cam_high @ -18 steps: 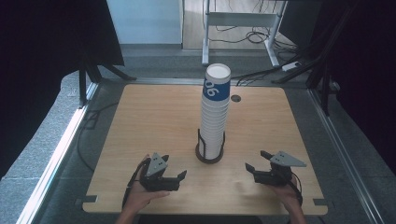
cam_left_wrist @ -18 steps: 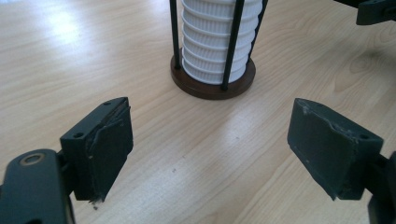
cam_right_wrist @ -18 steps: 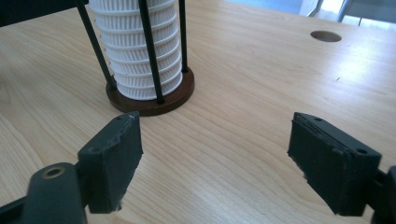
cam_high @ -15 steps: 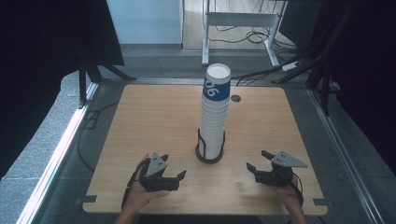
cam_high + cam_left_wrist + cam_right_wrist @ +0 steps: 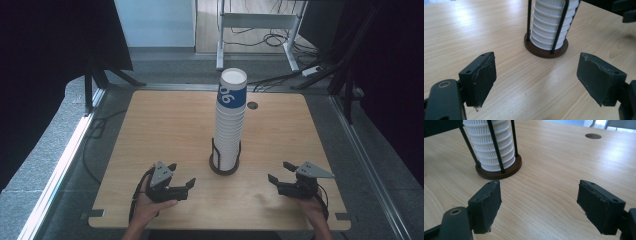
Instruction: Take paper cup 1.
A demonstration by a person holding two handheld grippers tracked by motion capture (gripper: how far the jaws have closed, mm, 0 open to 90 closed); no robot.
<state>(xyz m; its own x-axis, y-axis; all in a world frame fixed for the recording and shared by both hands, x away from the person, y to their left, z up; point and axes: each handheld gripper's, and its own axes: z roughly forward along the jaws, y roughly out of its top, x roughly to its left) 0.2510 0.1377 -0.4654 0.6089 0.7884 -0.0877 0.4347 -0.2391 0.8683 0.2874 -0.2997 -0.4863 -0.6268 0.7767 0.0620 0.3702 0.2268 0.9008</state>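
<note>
Nothing looks begun yet: the tall stack of white ribbed paper cups (image 5: 229, 125) stands whole in its black wire holder with round brown base (image 5: 223, 167) at mid-worktop (image 5: 165, 130). Left gripper (image 5: 186, 185) and right gripper (image 5: 274, 181) rest on either side, jaws open and empty.

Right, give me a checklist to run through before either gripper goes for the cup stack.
1. Left gripper open, nothing between its jaws: ok.
2. Right gripper open, nothing between its jaws: ok.
3. Cup stack upright in its wire holder: ok.
4. Table bare between both grippers and the holder: ok.
5. Top cup loose enough to lift off: cannot tell.
6. Holder fixed to the table: cannot tell.
</note>
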